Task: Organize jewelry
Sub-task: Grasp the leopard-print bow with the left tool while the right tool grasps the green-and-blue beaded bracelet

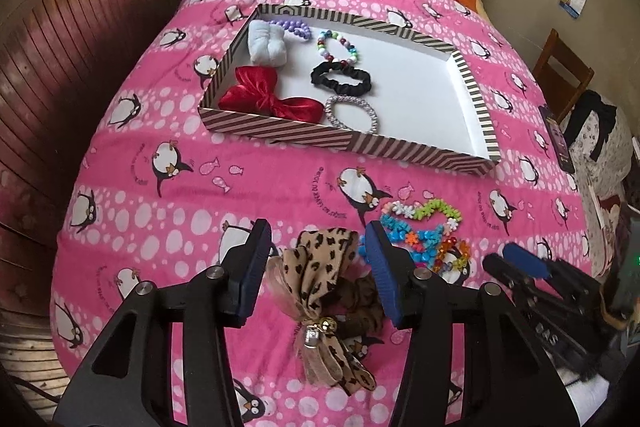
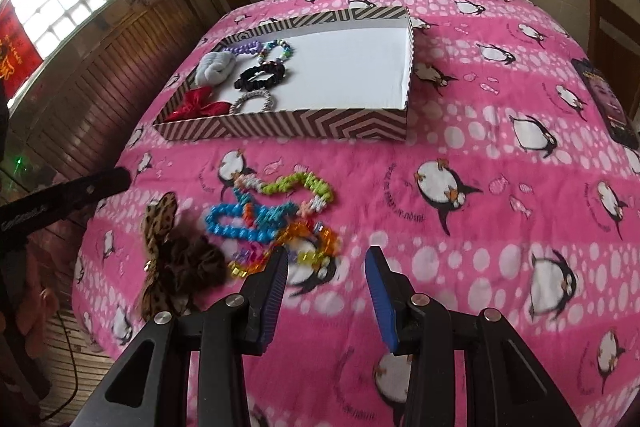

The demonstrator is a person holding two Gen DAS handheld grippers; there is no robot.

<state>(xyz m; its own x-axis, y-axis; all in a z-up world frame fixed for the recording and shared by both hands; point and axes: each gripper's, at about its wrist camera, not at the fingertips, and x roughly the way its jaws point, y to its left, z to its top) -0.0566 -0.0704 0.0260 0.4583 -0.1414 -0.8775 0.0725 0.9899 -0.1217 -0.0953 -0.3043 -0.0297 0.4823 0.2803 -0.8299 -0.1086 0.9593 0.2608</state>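
Pink fleece blanket (image 1: 168, 155) with penguins covers the bed under me. My left gripper (image 1: 318, 269) stands open around the leopard-print fabric bow scrunchie (image 1: 326, 291), pads clear of it on both sides. My right gripper (image 2: 326, 283) is open too, with nothing between its fingers, just beside the tangle of bright plastic bead necklaces (image 2: 276, 215) lying on the blanket. Farther off sits the striped cardboard box (image 1: 348, 143), holding a red satin bow (image 1: 268, 97), a black scrunchie (image 1: 341, 78), a silver sparkly band (image 1: 352, 113), a multicoloured bead bracelet (image 1: 338, 47), purple beads (image 1: 292, 27) and a pale grey cloth piece (image 1: 266, 41).
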